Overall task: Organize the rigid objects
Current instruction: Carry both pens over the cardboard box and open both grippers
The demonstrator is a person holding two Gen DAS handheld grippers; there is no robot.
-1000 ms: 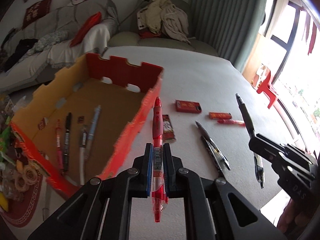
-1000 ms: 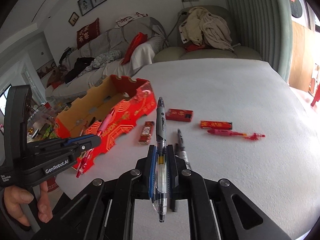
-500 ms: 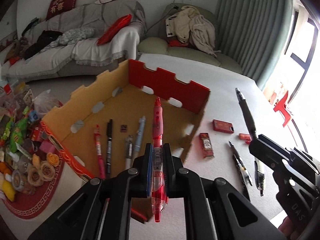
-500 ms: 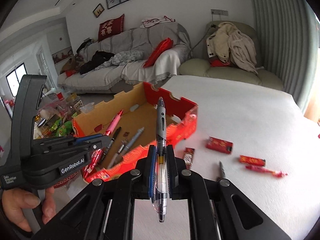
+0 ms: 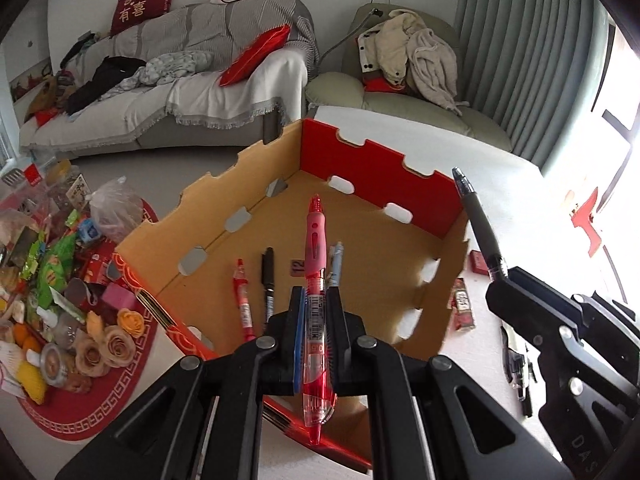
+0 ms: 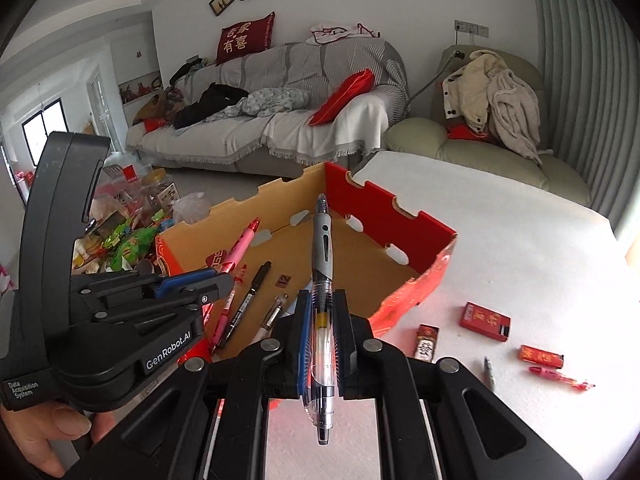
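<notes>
The left gripper (image 5: 316,312) is clamped on a red pen (image 5: 314,264), whose capped end points forward over the open cardboard box (image 5: 372,160). The right gripper (image 6: 322,320) is clamped just as firmly on a grey pen (image 6: 322,240) with a clear barrel, which also points out over the box. Each tool shows in the other's view: the right one at the right edge of the left wrist view, the left one at the left of the right wrist view, with a hand (image 6: 52,436) wrapped around its handle.

The box sits at the edge of a white table (image 6: 520,248). On its brown floor lie several pens side by side (a small red one (image 5: 244,304), a black marker (image 5: 268,280) and a pale blue one partly hidden behind the held red pen).

On the table beside the box lie a few small red packets (image 6: 484,321), a thin red pen (image 6: 560,378) and a dark pen (image 6: 489,372). Behind stand a covered sofa (image 6: 288,92) and an armchair (image 6: 480,136) heaped with clothes.
</notes>
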